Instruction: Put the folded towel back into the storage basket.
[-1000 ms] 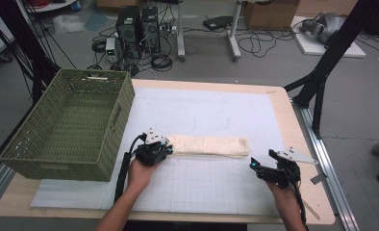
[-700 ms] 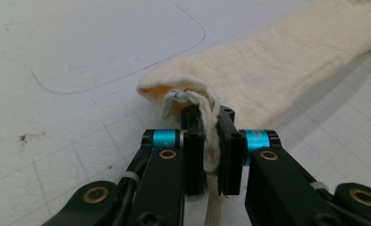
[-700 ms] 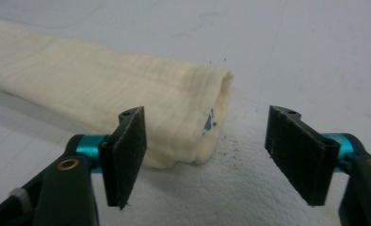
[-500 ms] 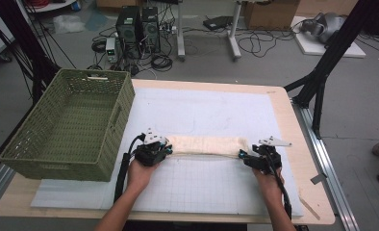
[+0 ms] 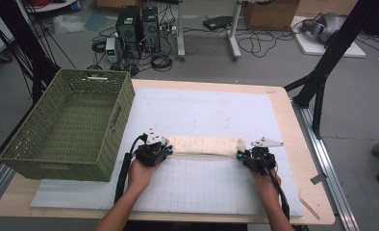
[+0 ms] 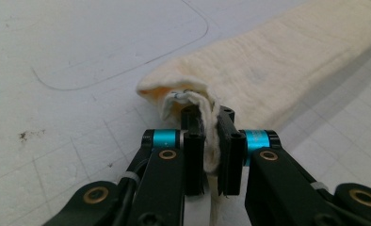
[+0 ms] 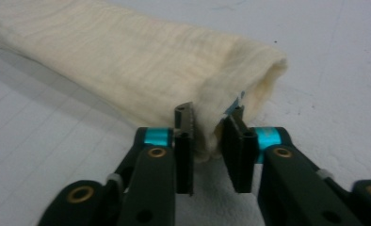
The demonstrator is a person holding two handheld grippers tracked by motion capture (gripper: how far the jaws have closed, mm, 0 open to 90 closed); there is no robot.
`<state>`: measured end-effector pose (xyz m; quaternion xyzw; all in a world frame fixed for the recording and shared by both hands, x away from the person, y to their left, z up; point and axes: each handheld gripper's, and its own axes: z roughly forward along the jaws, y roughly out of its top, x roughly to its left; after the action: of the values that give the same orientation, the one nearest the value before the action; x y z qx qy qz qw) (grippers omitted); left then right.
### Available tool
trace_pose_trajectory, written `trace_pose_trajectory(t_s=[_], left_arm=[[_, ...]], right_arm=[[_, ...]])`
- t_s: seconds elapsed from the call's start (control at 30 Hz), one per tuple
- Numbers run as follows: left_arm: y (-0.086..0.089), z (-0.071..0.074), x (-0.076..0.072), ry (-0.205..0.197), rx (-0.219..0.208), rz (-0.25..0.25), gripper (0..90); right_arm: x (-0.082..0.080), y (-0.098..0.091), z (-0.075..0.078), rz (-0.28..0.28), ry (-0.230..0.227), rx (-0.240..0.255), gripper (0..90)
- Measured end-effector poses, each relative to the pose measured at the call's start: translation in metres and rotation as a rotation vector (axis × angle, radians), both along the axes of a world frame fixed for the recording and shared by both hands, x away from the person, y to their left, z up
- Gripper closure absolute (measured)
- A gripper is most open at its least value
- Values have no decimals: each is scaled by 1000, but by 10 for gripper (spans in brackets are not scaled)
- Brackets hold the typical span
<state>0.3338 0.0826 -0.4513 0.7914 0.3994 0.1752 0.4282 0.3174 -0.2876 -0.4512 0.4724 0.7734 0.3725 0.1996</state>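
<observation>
One folded cream cloth (image 5: 204, 145), lying between the two hand-held grippers: the left hand-held gripper (image 5: 166, 150) at one end, the right hand-held gripper (image 5: 241, 155) at the other. One green woven basket (image 5: 69, 126), beyond the left hand-held gripper's outer side. One white gridded mat (image 5: 197, 185) over one wooden tabletop (image 5: 293, 125). Behind the far edge, seemingly two dark computer towers (image 5: 138, 26) on the floor; the distance blurs them.

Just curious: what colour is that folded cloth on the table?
Cream, a pale off-white, on the folded cloth; clearest in the right gripper view.
</observation>
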Motion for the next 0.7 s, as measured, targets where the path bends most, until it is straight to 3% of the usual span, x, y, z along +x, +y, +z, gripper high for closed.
trace_pose_trajectory(t_s=[0.2,0.3,0.7], left_arm=[[1,1,-1,-9,-3,1,832],[5,2,-2,-26,-37,9,833],[24,18,-6,-110,-151,-3,832]], right_arm=[[-2,3,1,-6,-3,-12,818],[-3,3,2,0,-20,-22,819],[-8,-3,13,58,-98,56,819]])
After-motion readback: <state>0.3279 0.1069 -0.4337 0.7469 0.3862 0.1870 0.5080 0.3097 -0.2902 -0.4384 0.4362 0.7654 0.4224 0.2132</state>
